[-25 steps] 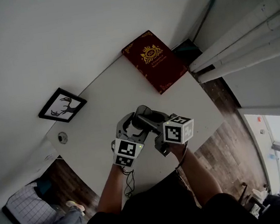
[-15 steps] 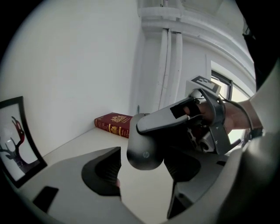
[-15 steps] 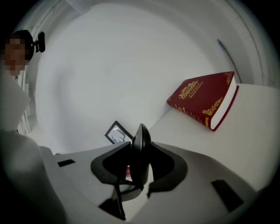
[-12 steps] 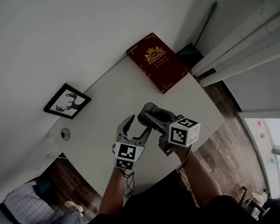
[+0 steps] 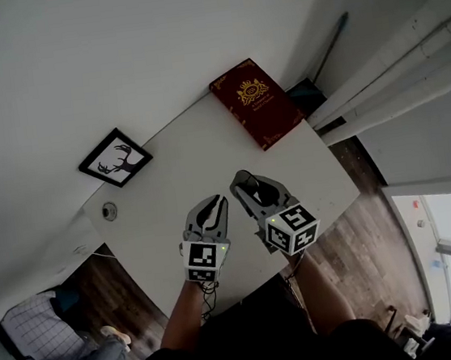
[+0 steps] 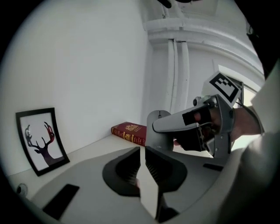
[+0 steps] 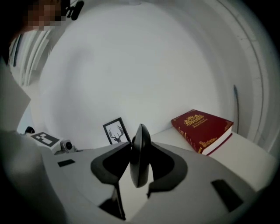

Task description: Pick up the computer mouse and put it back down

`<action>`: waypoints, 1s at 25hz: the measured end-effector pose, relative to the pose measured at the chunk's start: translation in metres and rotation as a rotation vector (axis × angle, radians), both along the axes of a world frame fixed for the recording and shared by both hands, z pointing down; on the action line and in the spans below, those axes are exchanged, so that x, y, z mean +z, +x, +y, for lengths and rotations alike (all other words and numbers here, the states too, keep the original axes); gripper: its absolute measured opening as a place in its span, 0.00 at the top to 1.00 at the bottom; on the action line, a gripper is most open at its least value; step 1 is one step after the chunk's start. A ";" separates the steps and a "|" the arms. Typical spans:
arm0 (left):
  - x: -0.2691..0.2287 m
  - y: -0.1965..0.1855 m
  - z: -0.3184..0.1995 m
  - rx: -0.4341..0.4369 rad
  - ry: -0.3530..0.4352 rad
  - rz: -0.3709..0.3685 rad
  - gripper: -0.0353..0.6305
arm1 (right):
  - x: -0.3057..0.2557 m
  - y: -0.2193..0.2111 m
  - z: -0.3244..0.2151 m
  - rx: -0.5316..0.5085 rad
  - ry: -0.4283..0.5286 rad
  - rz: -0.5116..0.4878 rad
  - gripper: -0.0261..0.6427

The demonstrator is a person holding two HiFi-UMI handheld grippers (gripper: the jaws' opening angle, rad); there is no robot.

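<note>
**Above the table, the mouse rides in the right gripper alone**

Over the white table (image 5: 169,182), the right gripper (image 5: 252,196) is clamped on the computer mouse (image 7: 140,157). The mouse stands on edge between the pads, lifted clear of the surface. The left gripper (image 6: 142,153) sits just beside it, holding nothing, its jaws closing and almost together.

The lift looks done, so the job in hand is to set the mouse down again. To do that well, roll the right wrist until the flat underside of the mouse faces the table. From this edge-on angle I can't be sure which face that is, so check it before lowering. Aim for the bare stretch between the framed deer picture (image 5: 116,162) and the red book (image 5: 257,102). Lower it slowly and open the jaws only once the mouse rests flat, or it may tip over or skid. Keep the left gripper out of the way.

A second ago the two grippers were crowded together, the left one's jaws spread wide right against the mouse. Now the left has drawn aside and narrowed, and both grippers sit nearer the person.
</note>
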State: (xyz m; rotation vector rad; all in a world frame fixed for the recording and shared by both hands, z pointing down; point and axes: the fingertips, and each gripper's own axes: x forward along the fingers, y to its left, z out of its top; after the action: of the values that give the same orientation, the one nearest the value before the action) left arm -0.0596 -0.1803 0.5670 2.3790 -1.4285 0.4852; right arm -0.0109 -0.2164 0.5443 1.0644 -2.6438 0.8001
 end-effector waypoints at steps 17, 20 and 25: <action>-0.068 -0.044 0.070 -0.184 0.093 0.056 0.95 | -0.065 -0.030 0.084 0.015 0.282 0.164 0.75; -0.081 -0.053 0.093 -0.190 0.123 0.057 0.95 | -0.082 -0.035 0.112 0.027 0.327 0.182 0.75; -0.114 -0.057 0.131 -0.163 0.184 0.059 0.95 | -0.114 -0.038 0.161 0.087 0.403 0.183 0.75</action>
State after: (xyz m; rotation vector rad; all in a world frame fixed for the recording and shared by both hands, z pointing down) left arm -0.1167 -0.0491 0.4531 2.3648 -1.6878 0.2492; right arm -0.0487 -0.0551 0.4306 1.2809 -2.6744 0.1673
